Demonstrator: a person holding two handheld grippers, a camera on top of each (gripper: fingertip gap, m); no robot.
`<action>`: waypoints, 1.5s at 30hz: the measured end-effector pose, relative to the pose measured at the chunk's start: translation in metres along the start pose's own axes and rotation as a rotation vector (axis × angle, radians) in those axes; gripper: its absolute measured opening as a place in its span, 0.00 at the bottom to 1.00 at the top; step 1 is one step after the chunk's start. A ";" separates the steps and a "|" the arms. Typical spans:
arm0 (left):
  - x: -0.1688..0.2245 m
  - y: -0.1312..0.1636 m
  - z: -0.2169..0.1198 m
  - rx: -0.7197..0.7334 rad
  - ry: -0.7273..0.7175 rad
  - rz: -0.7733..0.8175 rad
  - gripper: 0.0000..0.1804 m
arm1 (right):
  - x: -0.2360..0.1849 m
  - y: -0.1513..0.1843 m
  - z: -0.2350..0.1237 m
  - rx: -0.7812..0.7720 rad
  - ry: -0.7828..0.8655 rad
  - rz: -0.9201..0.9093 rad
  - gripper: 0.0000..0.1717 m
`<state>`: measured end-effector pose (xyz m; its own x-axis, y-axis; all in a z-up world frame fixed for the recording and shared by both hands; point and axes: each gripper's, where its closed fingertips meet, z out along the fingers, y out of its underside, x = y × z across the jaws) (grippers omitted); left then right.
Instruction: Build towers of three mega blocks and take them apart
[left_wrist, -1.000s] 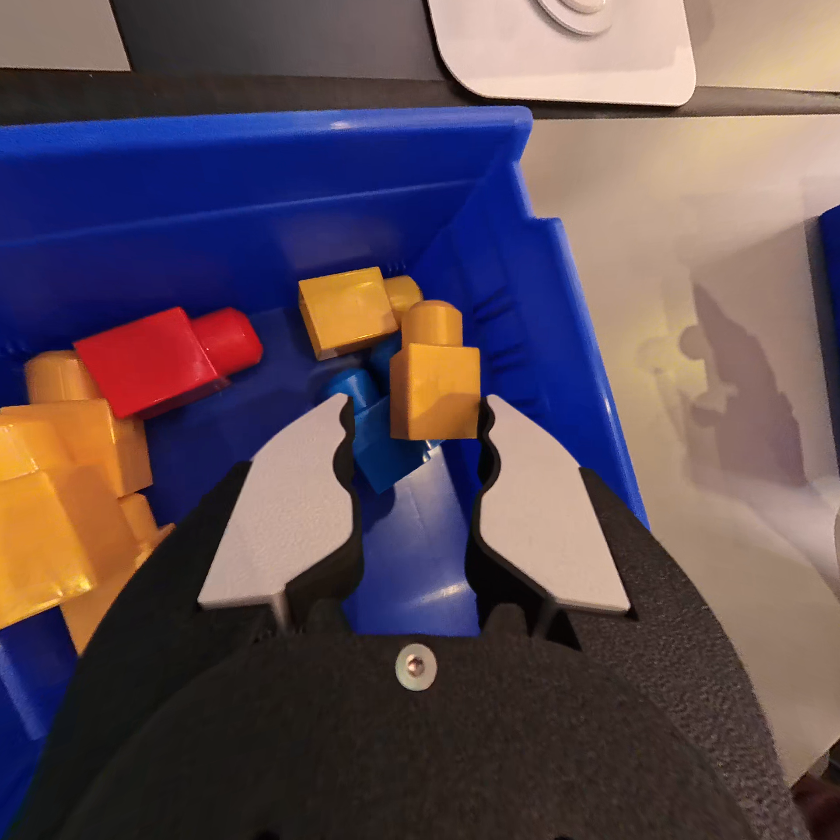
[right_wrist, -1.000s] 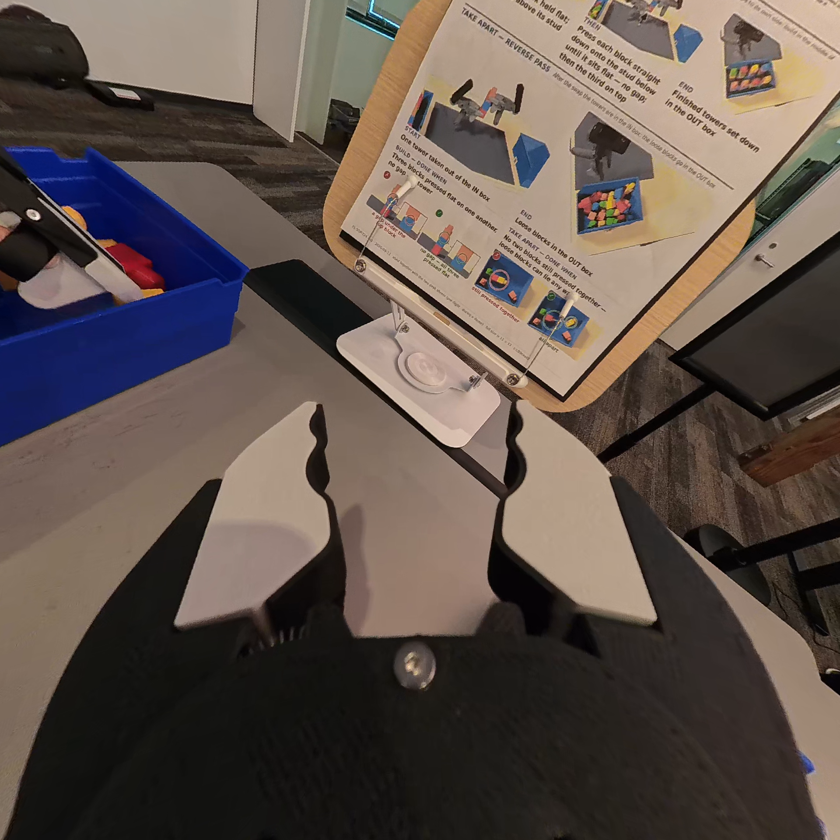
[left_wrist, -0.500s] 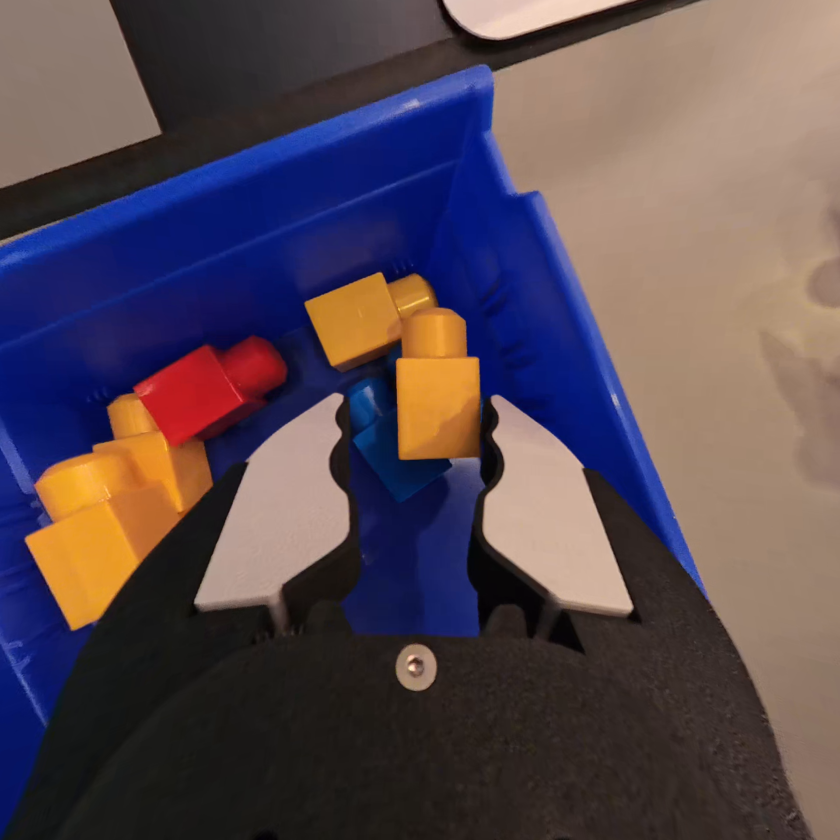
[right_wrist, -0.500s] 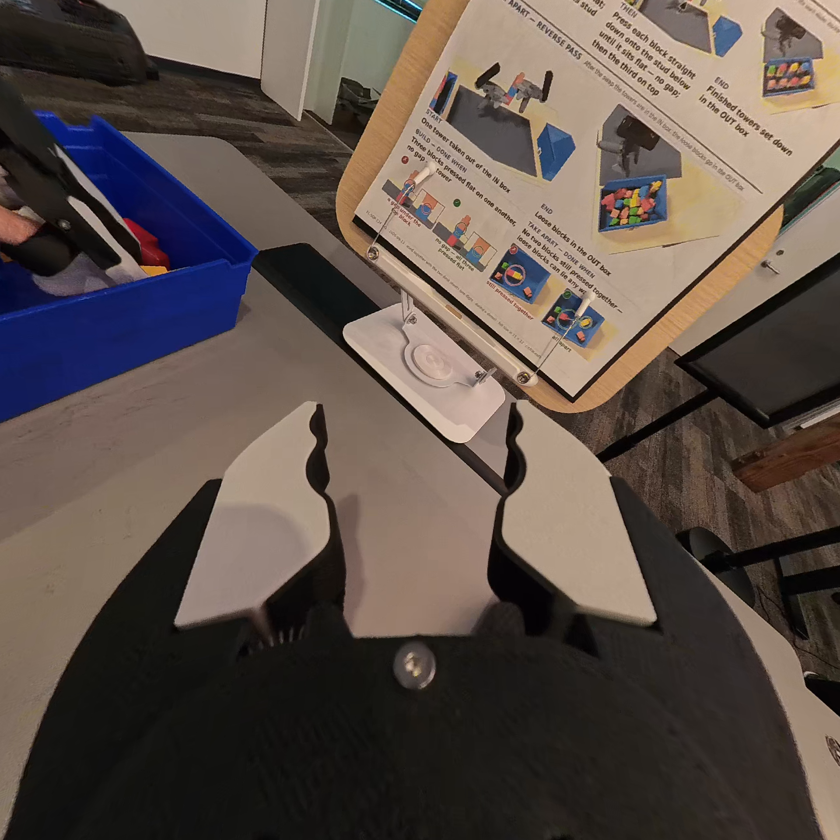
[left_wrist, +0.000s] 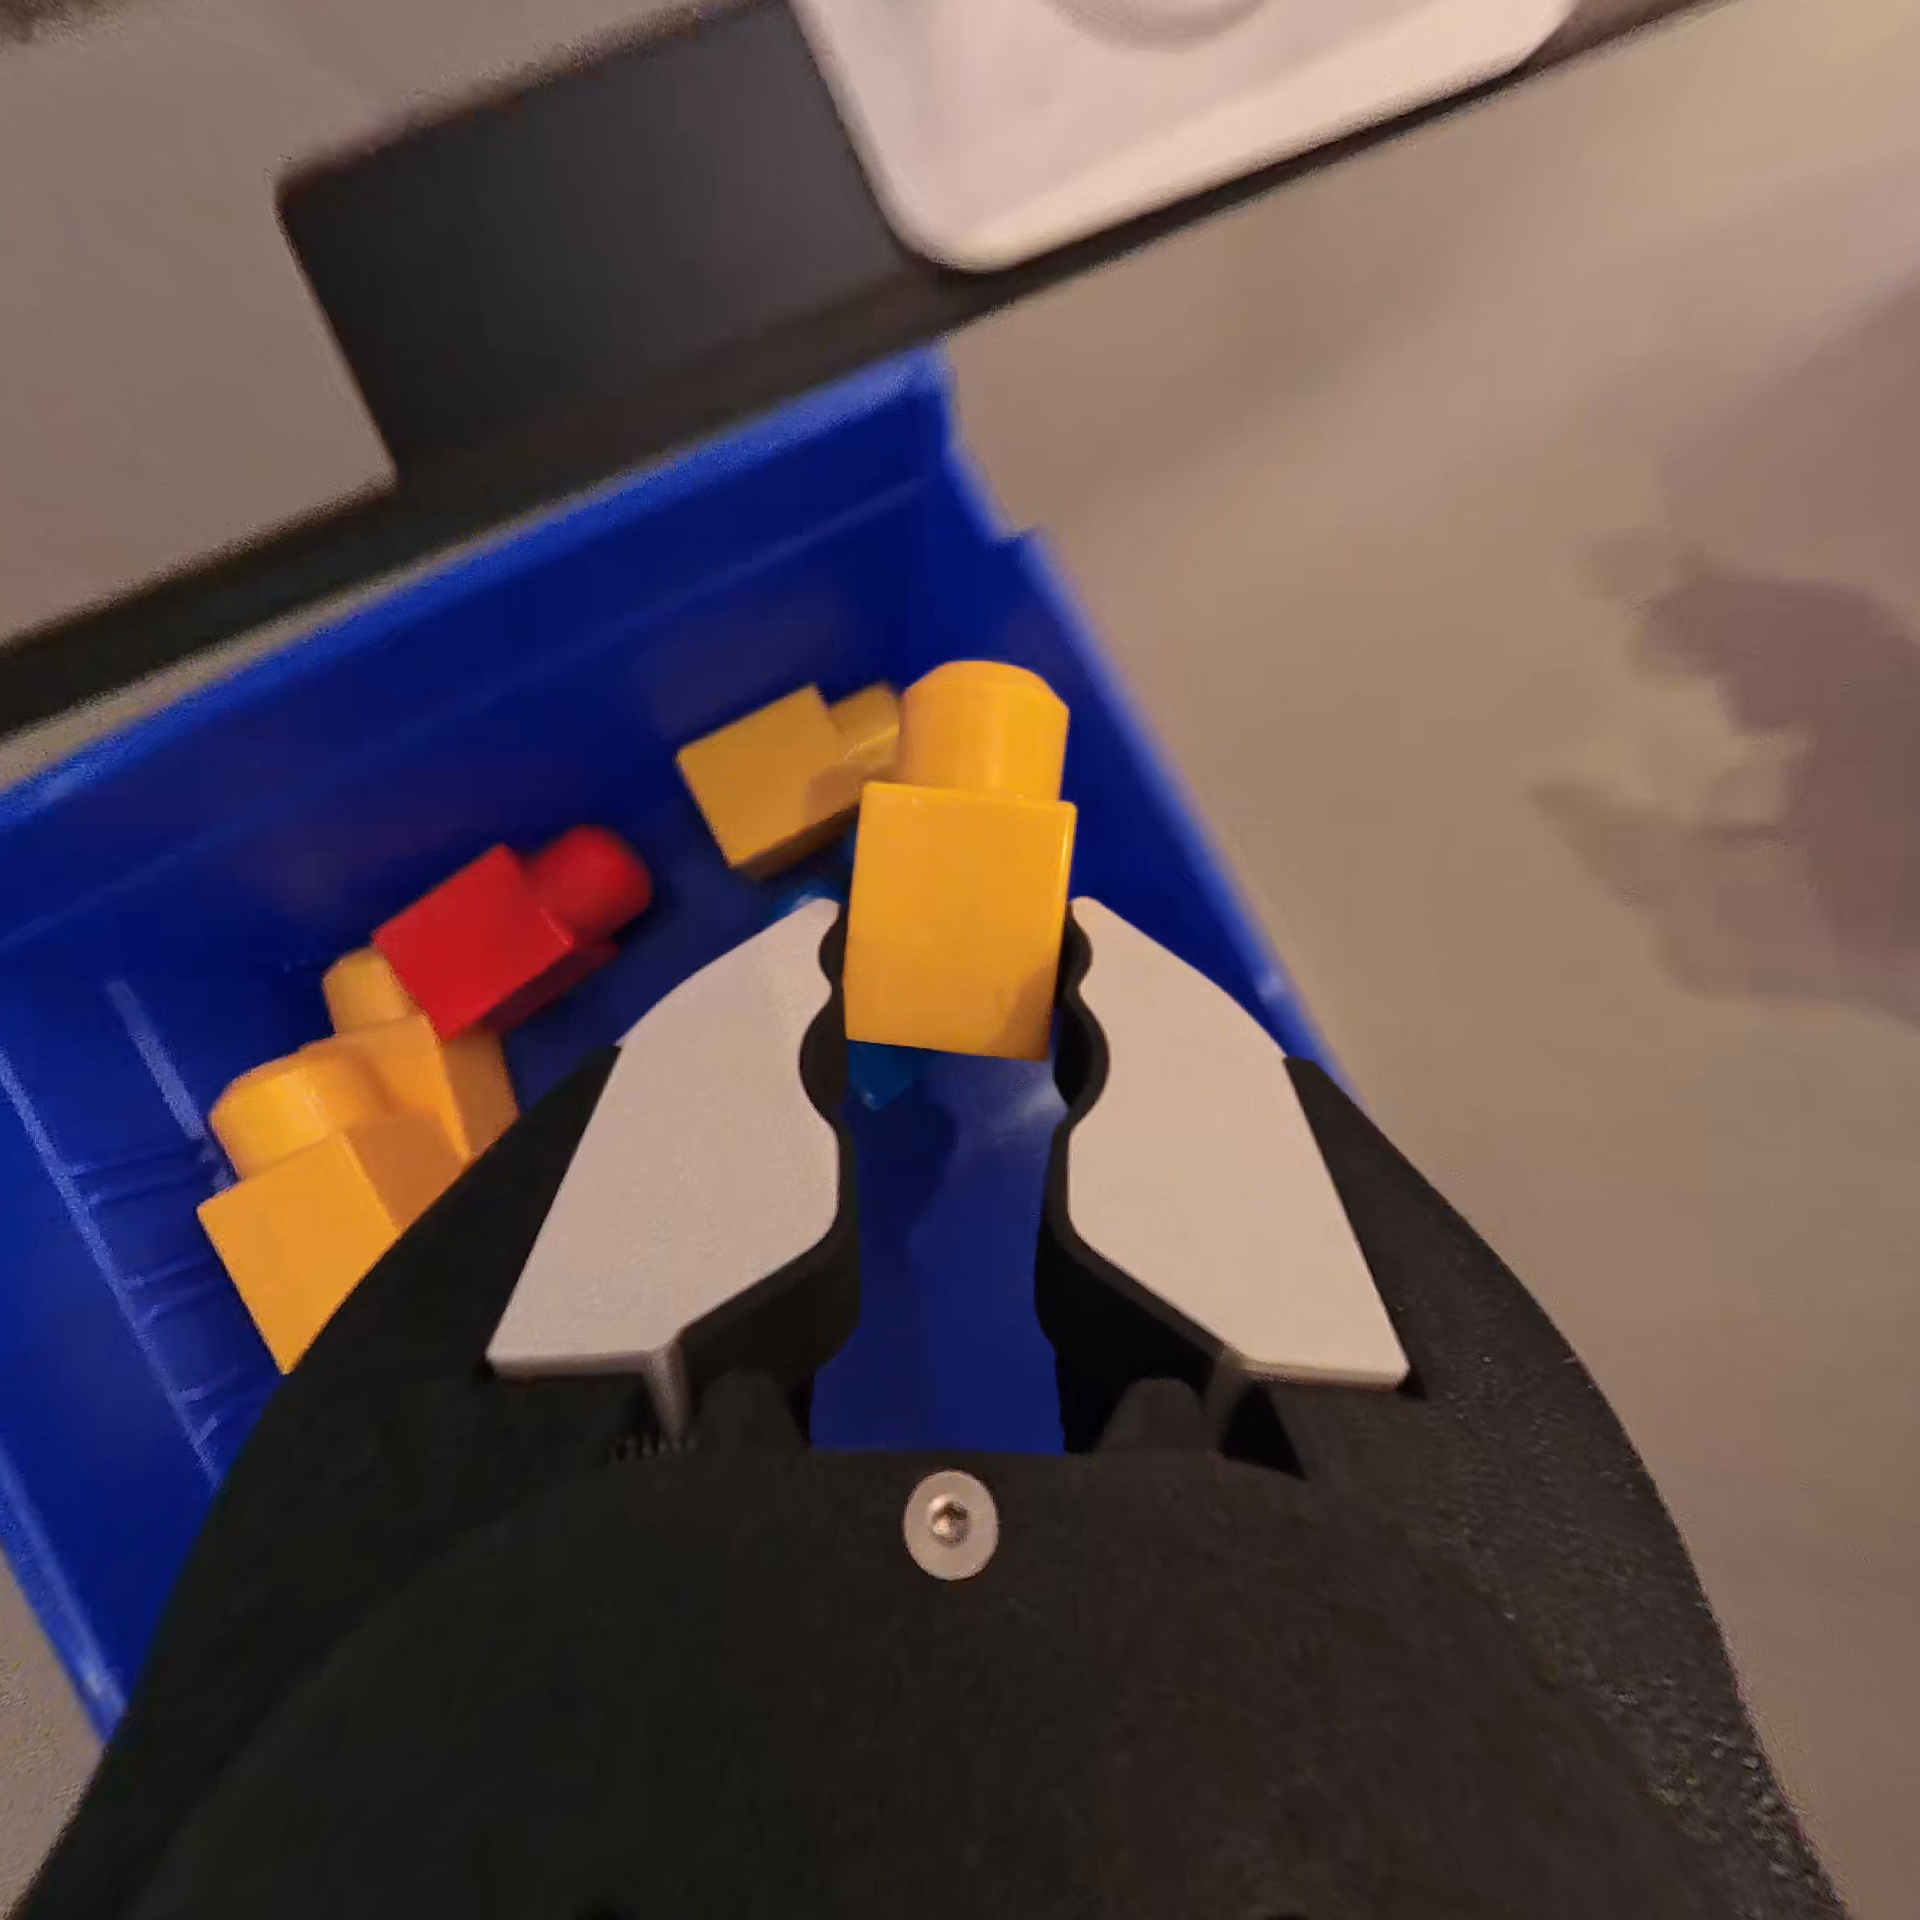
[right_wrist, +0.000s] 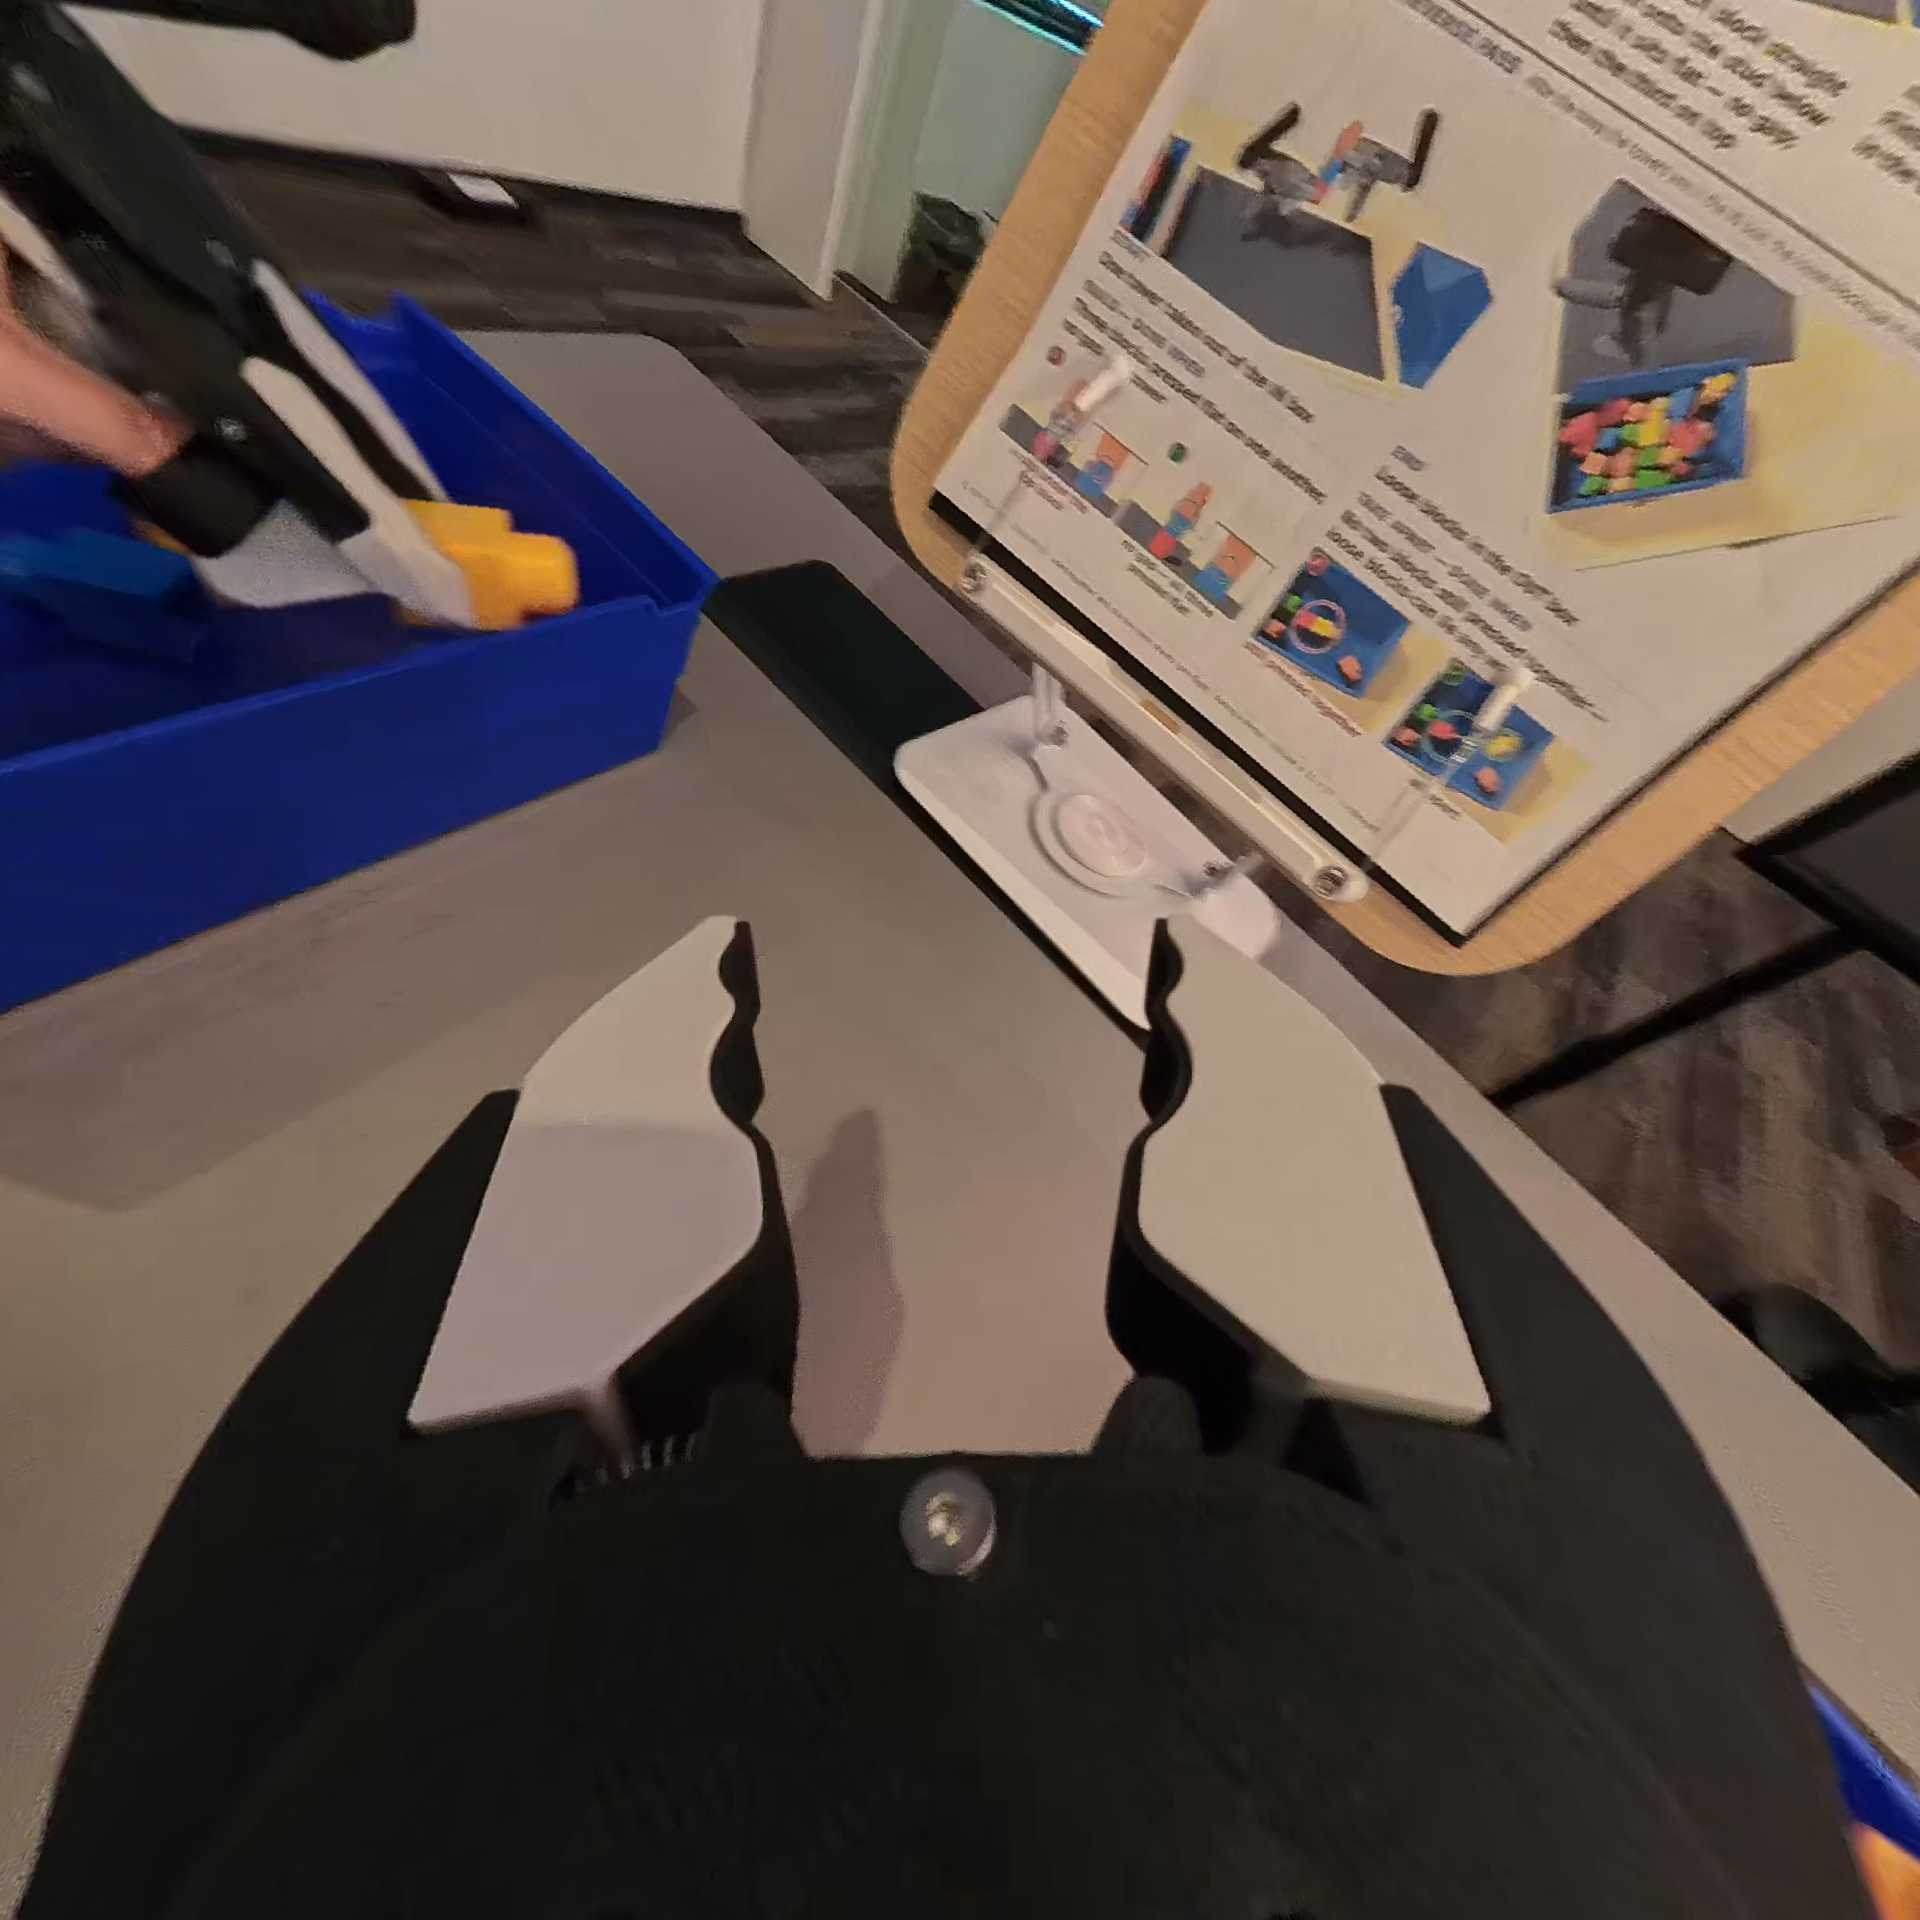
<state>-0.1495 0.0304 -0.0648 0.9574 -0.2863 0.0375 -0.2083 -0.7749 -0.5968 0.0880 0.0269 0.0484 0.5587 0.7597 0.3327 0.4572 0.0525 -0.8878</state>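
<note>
Yellow block (left_wrist: 956, 914) clamped between left gripper (left_wrist: 951, 925) fingers; right gripper (right_wrist: 951, 956) fingers wide apart, bare.

The blue block (left_wrist: 878, 1081) shows only a sliver under the held yellow block (left_wrist: 956, 914); the blue bin (left_wrist: 312, 727) runs off the left edge; the instruction board (right_wrist: 1455, 416) is smeared and cropped; a hand (right_wrist: 62, 405) blurs at the frame's edge.
</note>
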 end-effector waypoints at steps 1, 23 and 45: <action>0.013 -0.012 -0.014 0.069 0.057 0.020 0.20 | -0.009 -0.006 0.000 0.046 -0.076 0.027 0.41; 0.135 -0.038 -0.099 0.397 0.433 0.487 0.28 | -0.073 -0.015 -0.009 0.156 -0.597 0.162 0.18; -0.028 0.049 0.038 -0.159 0.047 -0.171 0.31 | -0.072 0.118 0.076 -0.331 -0.385 0.101 0.19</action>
<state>-0.1790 0.0222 -0.1256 0.9719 -0.1664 0.1665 -0.0767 -0.8924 -0.4446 0.0494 0.0274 -0.1049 0.3444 0.9373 0.0541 0.6432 -0.1936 -0.7408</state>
